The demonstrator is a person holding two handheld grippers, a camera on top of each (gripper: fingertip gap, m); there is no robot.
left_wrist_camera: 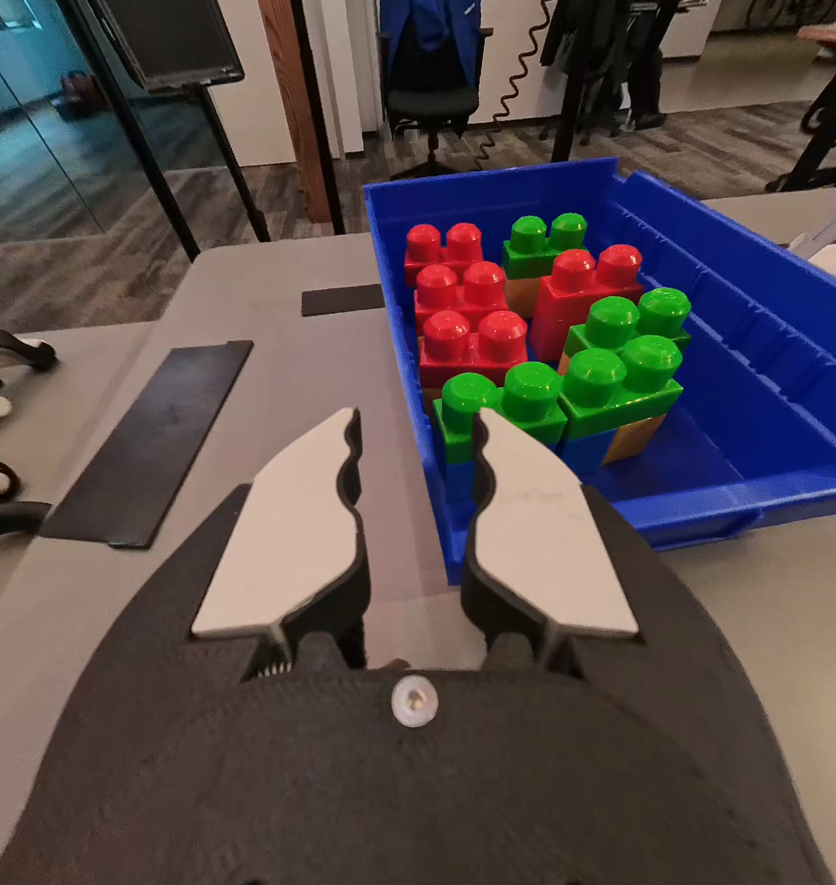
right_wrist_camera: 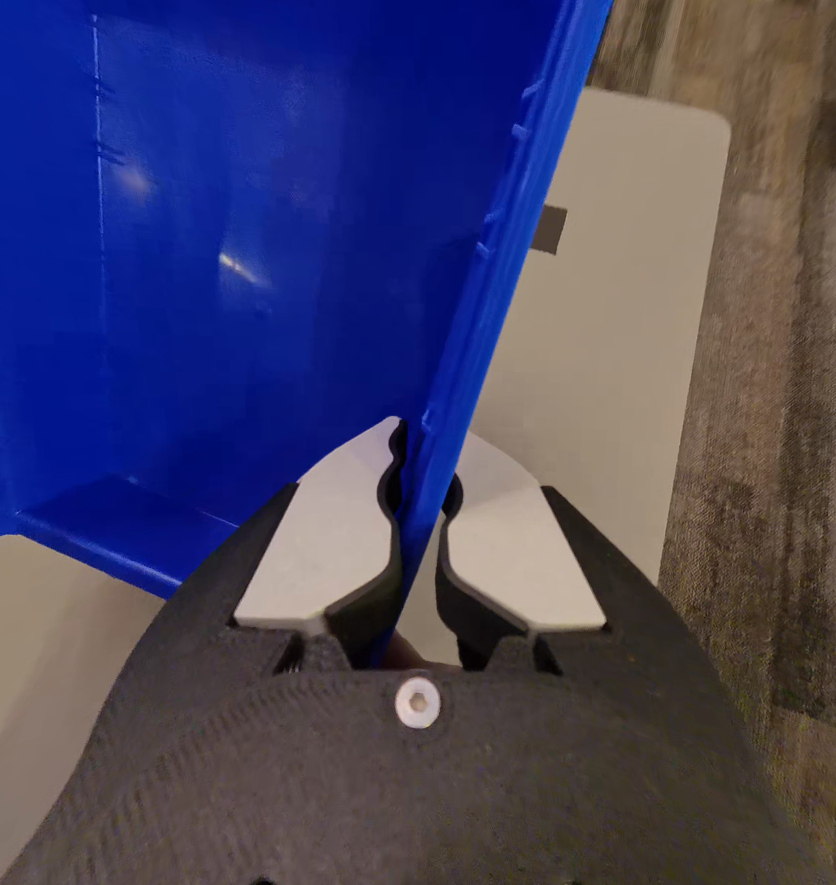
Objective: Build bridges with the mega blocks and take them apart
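Grey table (left_wrist_camera: 281, 364): blocks (left_wrist_camera: 540, 335) in bin (left_wrist_camera: 693, 517), beyond parted left claw (left_wrist_camera: 416, 416).

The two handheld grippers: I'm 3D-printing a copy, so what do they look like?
Both match. The left gripper and right gripper each have a wide matte-black, layer-textured printed body, two light-grey curved fingers with wavy black inner pads, and one silver screw at centre.

tongs (right_wrist_camera: 423, 431) clamp blue bin wall (right_wrist_camera: 478, 311).

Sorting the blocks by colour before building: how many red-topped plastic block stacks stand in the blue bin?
4. Three red-topped block stacks line the blue plastic bin's left wall, front to back; the fourth stands mid-bin among green-topped ones. Others may be hidden.
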